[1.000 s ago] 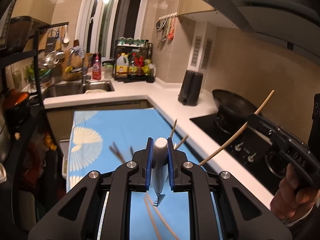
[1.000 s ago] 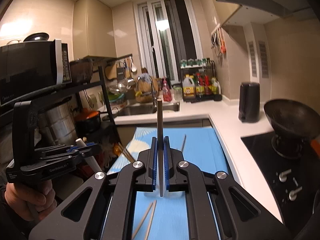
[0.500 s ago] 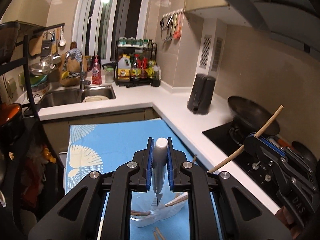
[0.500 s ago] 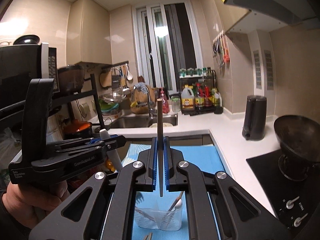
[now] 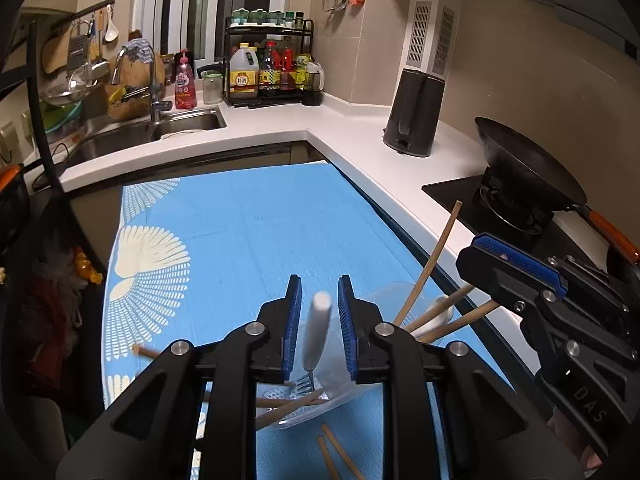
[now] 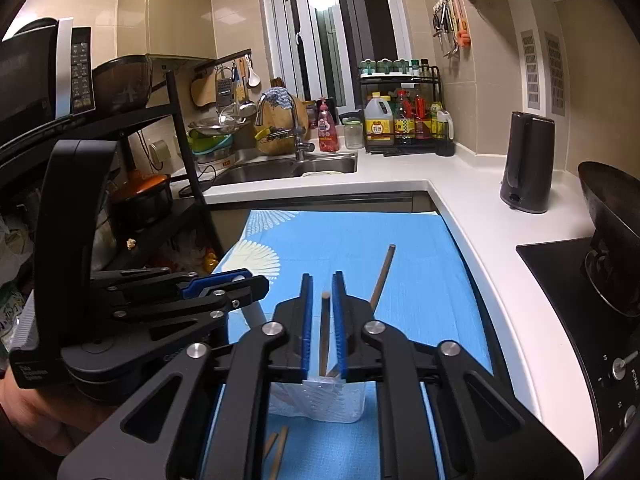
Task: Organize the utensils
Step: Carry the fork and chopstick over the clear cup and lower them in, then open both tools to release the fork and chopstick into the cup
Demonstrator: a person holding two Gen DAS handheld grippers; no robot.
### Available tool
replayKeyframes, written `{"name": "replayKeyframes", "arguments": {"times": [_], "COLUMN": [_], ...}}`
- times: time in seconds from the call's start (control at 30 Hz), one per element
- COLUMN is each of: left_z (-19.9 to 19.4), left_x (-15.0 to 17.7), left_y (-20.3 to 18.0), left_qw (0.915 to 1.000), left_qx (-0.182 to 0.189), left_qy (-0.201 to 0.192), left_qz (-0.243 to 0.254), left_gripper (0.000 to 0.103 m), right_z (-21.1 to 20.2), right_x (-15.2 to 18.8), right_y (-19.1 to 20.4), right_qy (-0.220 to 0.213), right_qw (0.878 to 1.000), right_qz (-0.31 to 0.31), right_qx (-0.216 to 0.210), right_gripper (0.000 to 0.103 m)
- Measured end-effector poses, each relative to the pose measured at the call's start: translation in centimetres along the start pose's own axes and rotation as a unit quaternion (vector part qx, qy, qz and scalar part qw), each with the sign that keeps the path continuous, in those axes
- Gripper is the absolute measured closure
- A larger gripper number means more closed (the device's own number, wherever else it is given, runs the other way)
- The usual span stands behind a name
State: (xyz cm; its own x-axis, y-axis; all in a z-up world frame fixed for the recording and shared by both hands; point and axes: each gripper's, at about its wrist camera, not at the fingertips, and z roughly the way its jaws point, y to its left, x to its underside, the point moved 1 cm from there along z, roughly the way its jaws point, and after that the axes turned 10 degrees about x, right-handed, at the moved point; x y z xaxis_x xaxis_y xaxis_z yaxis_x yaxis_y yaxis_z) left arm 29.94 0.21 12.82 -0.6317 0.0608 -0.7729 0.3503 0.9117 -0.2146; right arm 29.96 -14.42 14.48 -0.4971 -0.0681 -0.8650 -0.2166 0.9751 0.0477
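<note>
The left tongs are pointing steeply down over a clear cup, and their jaws are opening: the blue pads are standing clear of a white-handled fork that is hanging between them, blurred, with its tines down inside the cup. The right tongs are angling down less steeply just beside them, over the same cup. Their jaws are opening too, and a chopstick is standing upright in the gap with a sliver of space on each side, its lower end inside the cup.

In the left view the right tongs are coming in from the right edge, level with the cup's rim. In the right view the left tongs are reaching in from the left, with part of a hand showing below their grip.

The cup is sitting on a blue mat near the mat's near right corner. More chopsticks and a white spoon are leaning out of it towards the right. Two loose chopsticks are lying on the mat just in front of the cup, and another stick end is lying near the mat's left edge.

The mat is running along the white counter, which is carrying a dark kettle at its right stretch and a wok on the hob beyond.
</note>
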Motion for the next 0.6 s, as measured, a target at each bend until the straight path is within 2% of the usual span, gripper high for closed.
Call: {"name": "replayKeyframes", "arguments": {"times": [0.2, 0.3, 0.4, 0.6], "left_z": [-0.2, -0.4, -0.1, -0.2], "left_x": [-0.2, -0.6, -1.0, -1.4], "left_y": [-0.1, -0.3, -0.3, -0.2], "left_qw": [0.9999, 0.9999, 0.9999, 0.9997], "left_qx": [0.004, 0.004, 0.003, 0.011], "left_qy": [-0.009, -0.015, -0.014, -0.018], "left_qz": [-0.005, -0.001, 0.001, -0.006], "left_gripper": [0.083, 0.074, 0.074, 0.074], "right_z": [0.2, 0.0, -0.3, -0.6], "right_x": [0.5, 0.4, 0.1, -0.6], "right_y": [-0.2, -0.4, -0.3, -0.4], "right_qy": [0.003, 0.0, -0.006, -0.012], "right_qw": [1.0, 1.0, 1.0, 1.0], "right_qz": [-0.001, 0.002, -0.004, -0.007], "right_qx": [0.007, 0.01, 0.011, 0.017], "right_gripper": [0.085, 0.084, 0.079, 0.079]}}
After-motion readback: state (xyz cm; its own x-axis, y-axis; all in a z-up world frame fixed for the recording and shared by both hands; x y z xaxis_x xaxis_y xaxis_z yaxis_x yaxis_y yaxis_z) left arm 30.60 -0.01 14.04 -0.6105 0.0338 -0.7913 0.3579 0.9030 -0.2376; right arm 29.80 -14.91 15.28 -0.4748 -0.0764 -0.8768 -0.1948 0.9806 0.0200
